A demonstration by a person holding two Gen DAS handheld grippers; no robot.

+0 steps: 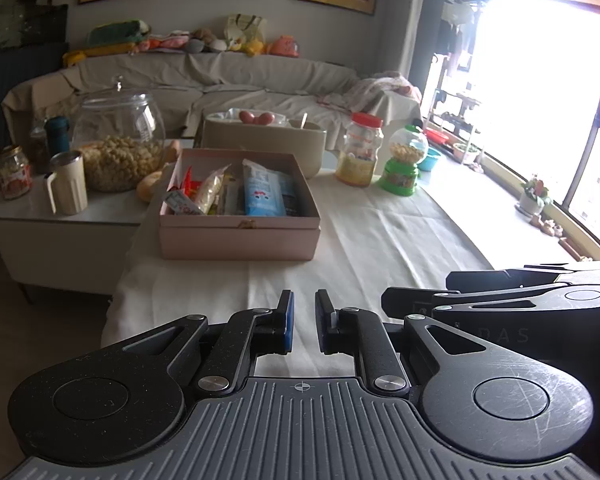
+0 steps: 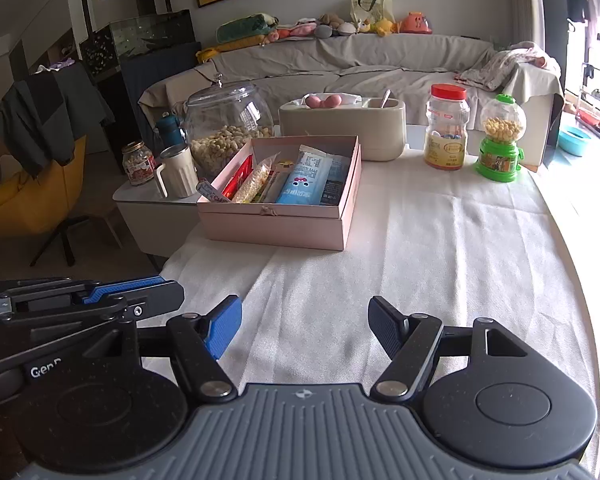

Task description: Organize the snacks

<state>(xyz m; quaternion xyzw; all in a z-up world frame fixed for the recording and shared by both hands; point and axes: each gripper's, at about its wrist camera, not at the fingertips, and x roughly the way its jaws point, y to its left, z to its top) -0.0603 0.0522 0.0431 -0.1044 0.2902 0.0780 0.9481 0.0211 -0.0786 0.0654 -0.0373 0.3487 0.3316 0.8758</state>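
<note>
A pink open box [image 1: 240, 238] [image 2: 276, 230] stands on the white-clothed table and holds several snack packets, among them a light blue packet [image 1: 262, 194] [image 2: 306, 184] and a red one [image 2: 238, 178]. My left gripper [image 1: 304, 318] hovers low over the cloth well in front of the box, its jaws a narrow gap apart and empty. My right gripper [image 2: 304, 330] is beside it to the right, wide open and empty. Each gripper shows at the edge of the other's view.
Behind the box stand a beige holder [image 1: 260, 140] [image 2: 340, 128], a red-lidded jar [image 1: 358, 150] [image 2: 447, 128] and a green candy dispenser [image 1: 404, 160] [image 2: 500, 140]. A side table on the left carries a big glass jar [image 2: 224, 128], a mug [image 2: 176, 172] and small jars.
</note>
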